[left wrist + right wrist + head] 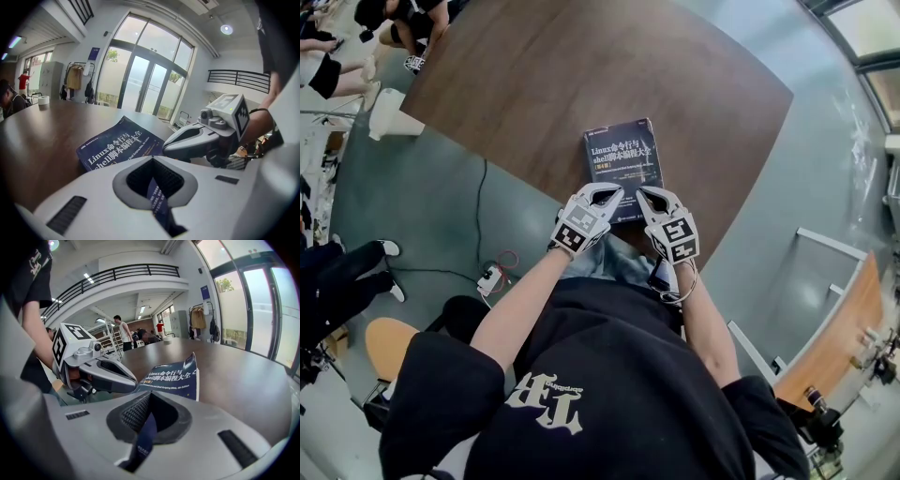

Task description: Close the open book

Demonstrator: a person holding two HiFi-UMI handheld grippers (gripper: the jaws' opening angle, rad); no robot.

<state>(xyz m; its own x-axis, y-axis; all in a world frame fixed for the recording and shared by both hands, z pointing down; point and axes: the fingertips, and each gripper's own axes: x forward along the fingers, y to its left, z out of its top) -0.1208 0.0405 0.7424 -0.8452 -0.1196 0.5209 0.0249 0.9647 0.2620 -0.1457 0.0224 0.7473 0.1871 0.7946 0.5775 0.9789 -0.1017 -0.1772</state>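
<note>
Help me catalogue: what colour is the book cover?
Dark navy book, white lettering; head view.

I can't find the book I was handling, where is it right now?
In the head view the book is cover-up on the brown table, near its closer edge, its near end pinched by the left gripper and right gripper.

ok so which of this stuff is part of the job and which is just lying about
Job: book, left gripper, right gripper, both shut on its near edge.
Lying about: white roll, floor cable, coat rack.
</note>
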